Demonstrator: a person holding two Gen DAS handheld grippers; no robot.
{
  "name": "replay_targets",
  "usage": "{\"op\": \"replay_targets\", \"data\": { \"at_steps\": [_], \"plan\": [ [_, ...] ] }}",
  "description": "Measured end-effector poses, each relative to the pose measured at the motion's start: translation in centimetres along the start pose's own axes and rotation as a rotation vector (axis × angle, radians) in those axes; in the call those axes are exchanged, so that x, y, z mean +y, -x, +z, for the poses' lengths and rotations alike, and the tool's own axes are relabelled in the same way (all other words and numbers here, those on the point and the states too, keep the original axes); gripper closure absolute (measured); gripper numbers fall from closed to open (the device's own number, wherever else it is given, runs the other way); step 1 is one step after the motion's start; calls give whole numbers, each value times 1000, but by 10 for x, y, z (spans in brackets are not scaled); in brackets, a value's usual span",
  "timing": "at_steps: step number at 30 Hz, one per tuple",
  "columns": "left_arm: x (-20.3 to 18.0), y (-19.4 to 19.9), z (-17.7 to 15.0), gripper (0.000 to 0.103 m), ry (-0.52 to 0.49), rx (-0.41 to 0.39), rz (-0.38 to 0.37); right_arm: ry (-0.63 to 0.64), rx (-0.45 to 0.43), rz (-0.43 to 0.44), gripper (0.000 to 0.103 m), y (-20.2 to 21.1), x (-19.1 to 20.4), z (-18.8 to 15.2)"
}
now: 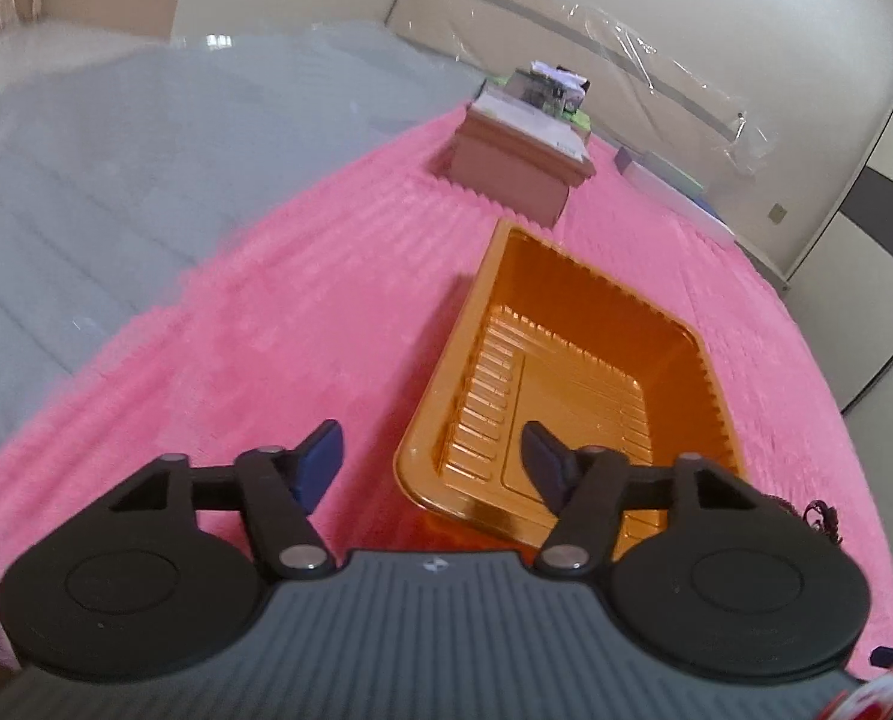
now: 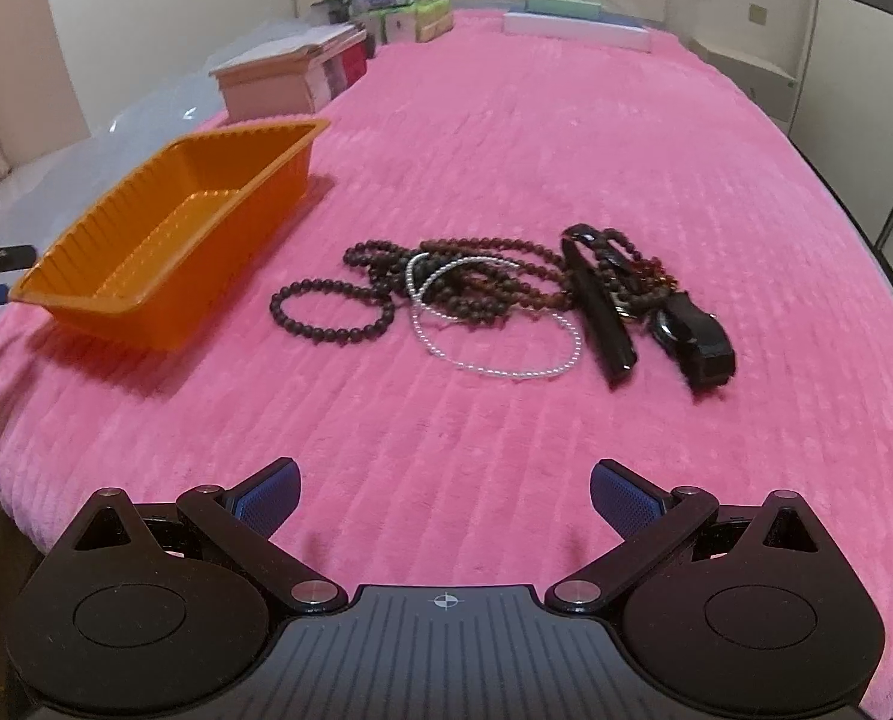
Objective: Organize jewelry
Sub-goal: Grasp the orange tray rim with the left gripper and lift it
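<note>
Right tongs [image 2: 445, 501], jaws wide and empty, hover above the pink blanket [image 2: 506, 132]. Beyond lies the tangled jewelry [image 2: 476, 300]. Left tongs [image 1: 431, 459], half open, straddle the near corner of the empty orange tray [image 1: 566, 372]; pink box [image 1: 518, 162] behind.

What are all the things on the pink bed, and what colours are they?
tray: one, orange, empty, left on the blanket
blanket: one, pink, covering the bed
bead strings: several, dark brown, tangled mid-blanket
pearl strand: one, white, lying among the beads
black pieces: two, right of the beads
pink box: one, behind the tray
cartons: a few, far end
left tool: open, straddling the tray's near rim
right tool: open, holding nothing
</note>
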State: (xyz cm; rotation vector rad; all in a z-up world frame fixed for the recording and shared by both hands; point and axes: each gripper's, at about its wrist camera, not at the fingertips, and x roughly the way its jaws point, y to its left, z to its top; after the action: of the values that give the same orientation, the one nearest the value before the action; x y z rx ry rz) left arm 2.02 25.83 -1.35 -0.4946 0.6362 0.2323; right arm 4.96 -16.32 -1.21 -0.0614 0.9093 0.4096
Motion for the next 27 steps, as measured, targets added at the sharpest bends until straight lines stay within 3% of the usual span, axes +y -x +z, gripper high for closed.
{"op": "replay_targets", "data": {
  "at_steps": [8,12,14,21,27],
  "plan": [
    [11,-32,-3,71,26,51,-68,21,49,0,1,-23,10,0],
    [7,-38,0,78,11,65,-74,32,61,11,1,-30,16,1],
    [6,-40,2,91,2,77,-73,34,61,15,1,-32,18,2],
    [-3,-37,4,93,-52,98,-49,23,47,17,1,-29,16,4],
    [-41,-20,6,99,-211,77,21,6,16,32,1,-29,11,6]
  ]
}}
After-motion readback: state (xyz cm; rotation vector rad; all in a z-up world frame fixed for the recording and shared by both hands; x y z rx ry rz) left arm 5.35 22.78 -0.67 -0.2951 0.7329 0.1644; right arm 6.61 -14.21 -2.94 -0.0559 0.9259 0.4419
